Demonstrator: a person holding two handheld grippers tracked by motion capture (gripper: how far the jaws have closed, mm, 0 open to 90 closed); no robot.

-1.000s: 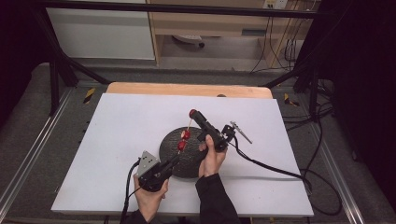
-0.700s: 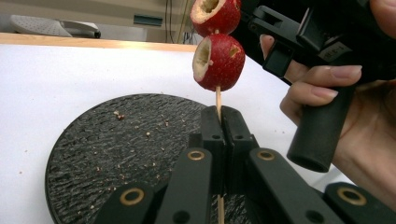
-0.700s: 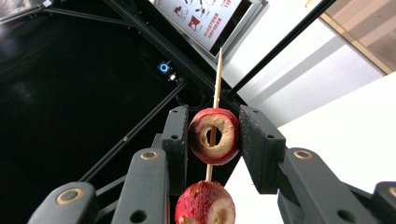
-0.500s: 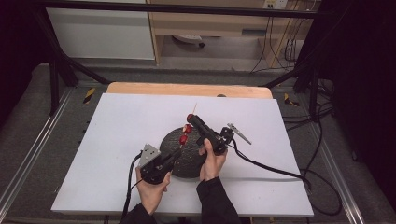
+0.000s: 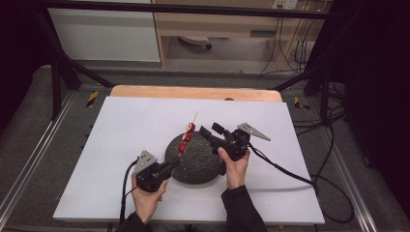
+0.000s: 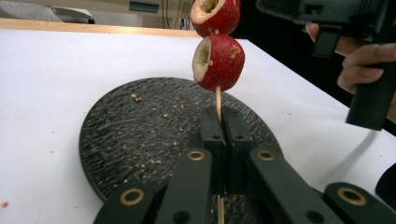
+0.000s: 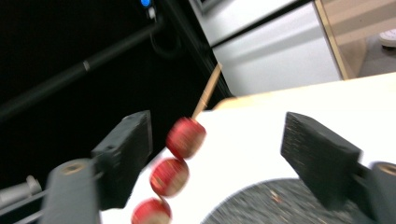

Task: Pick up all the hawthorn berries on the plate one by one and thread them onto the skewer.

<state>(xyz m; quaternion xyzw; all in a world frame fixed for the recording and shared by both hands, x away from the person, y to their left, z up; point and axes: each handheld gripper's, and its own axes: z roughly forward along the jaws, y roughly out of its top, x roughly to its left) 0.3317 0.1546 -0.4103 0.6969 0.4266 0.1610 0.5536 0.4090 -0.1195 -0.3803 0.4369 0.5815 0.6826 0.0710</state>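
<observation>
Fruit pieces (image 5: 187,136), red and cored, sit threaded on a thin wooden skewer (image 6: 218,103) that your left gripper (image 5: 170,166) clamps by its lower end above the round dark plate (image 5: 200,166) on the white table (image 5: 121,130). Your right gripper (image 5: 211,131) is just beside the skewer, jaws wide apart.

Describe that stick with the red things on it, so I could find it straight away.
Start at the white table and find the round dark textured plate near its front middle. Above its left edge the left gripper pinches a thin wooden skewer at its lower end. It alone carries red hollowed fruit pieces threaded along it.
</observation>
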